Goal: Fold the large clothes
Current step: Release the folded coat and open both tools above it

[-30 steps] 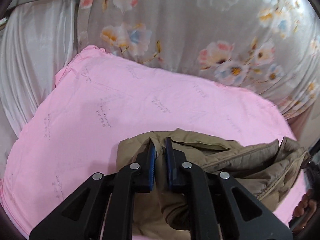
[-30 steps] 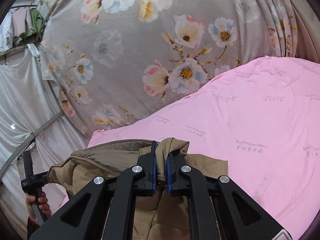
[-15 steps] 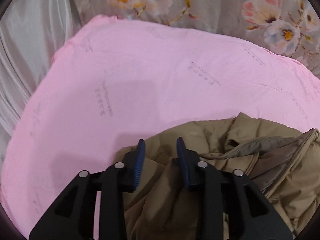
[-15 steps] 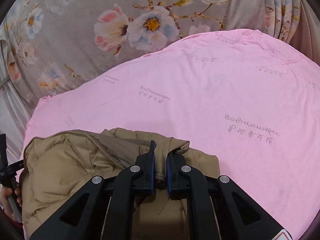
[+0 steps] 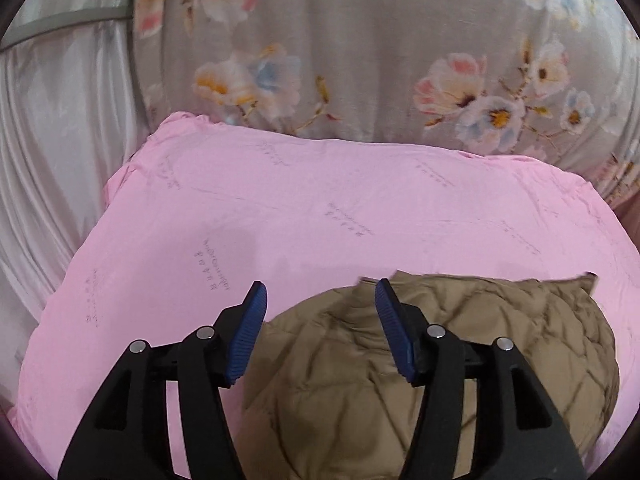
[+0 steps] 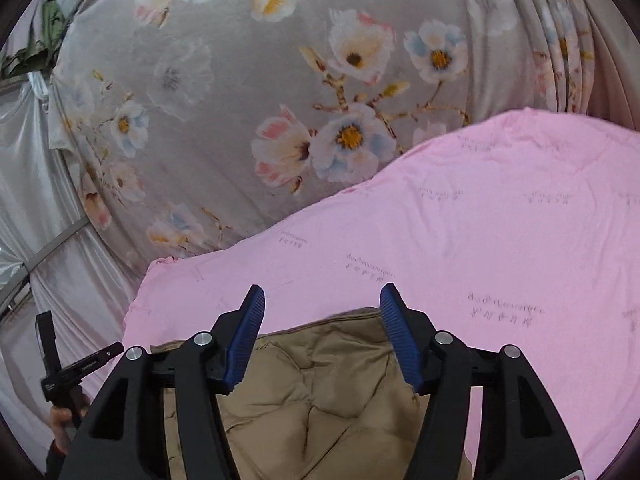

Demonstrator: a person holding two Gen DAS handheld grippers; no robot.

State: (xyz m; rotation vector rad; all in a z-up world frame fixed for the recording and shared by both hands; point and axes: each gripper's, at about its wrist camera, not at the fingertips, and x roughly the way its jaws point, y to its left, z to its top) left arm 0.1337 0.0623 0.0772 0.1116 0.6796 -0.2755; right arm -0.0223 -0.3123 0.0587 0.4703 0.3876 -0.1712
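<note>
From my left wrist camera, I see the left tool (image 5: 318, 300) with its blue pads (image 5: 247, 334) standing well apart and nothing between them; its jaws have just been opening. Below and beyond the pads lies the tan quilted jacket (image 5: 500, 344), bunched into a rounded heap on the pink sheet (image 5: 280, 208). The jacket sits in the lower right part of this view, near the closer edge of the sheet, and its far edge runs roughly straight across. The right pad stands over the jacket's upper left part, while the left pad stands over bare pink sheet just beside the jacket. I cannot tell whether either pad touches the cloth. Behind the sheet hangs a grey flowered curtain (image 5: 380, 60), and to the left a pale shiny drape (image 5: 52, 160).

From my right wrist camera, the right tool (image 6: 320, 300) also has its pads spread wide, empty, its jaws having just opened. The jacket (image 6: 316, 392) lies flat under and between the two black arms, its far edge ending just short of the pad tips. Pink sheet (image 6: 500, 240) spreads away to the right and beyond. The flowered curtain (image 6: 240, 100) fills the background. At the lower left edge I can see a hand (image 6: 64, 420) gripping the black handle of the other tool (image 6: 80, 368), just off the sheet's left side.
</note>
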